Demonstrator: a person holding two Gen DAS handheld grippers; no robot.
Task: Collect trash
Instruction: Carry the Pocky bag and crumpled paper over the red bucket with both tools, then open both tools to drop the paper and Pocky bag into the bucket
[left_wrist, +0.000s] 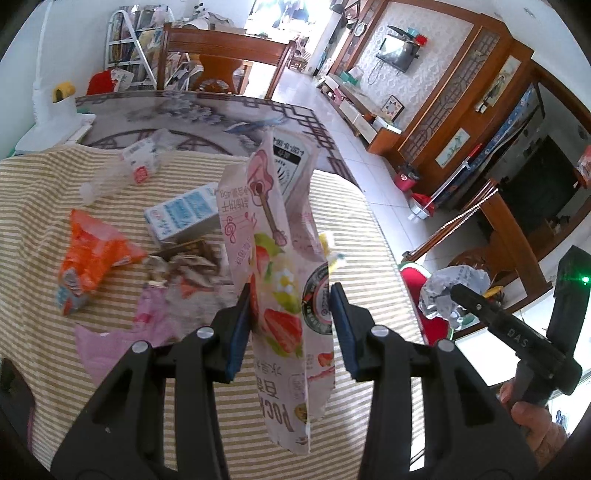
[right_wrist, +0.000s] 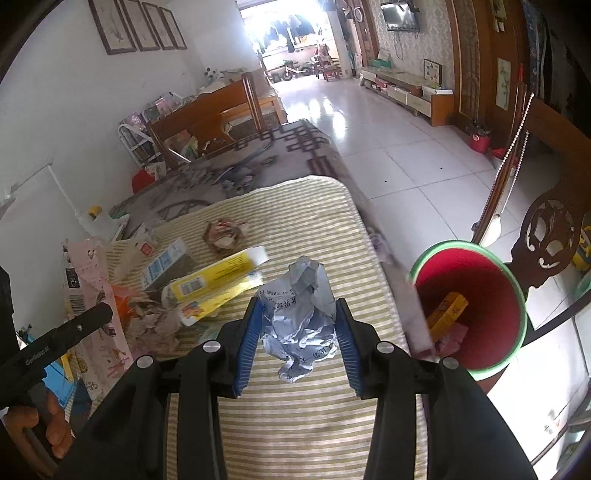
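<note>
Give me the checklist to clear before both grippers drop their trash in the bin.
1. Left gripper clamped on the pink snack box: ok.
2. Right gripper clamped on the crumpled paper: ok.
3. Red bin open with room inside: ok, only a yellow carton and scraps at the bottom.
4. Paper above the bin mouth: not ok, over the striped mat.
5. Box above the bin: not ok, over the mat.
6. Grippers clear of each other: ok.

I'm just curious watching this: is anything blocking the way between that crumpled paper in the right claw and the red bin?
Nothing visible does. The right gripper holds the crumpled paper above the striped cloth, and the red bin stands open just past the table's edge. Only open space lies between them; the bin already holds some trash.
</note>
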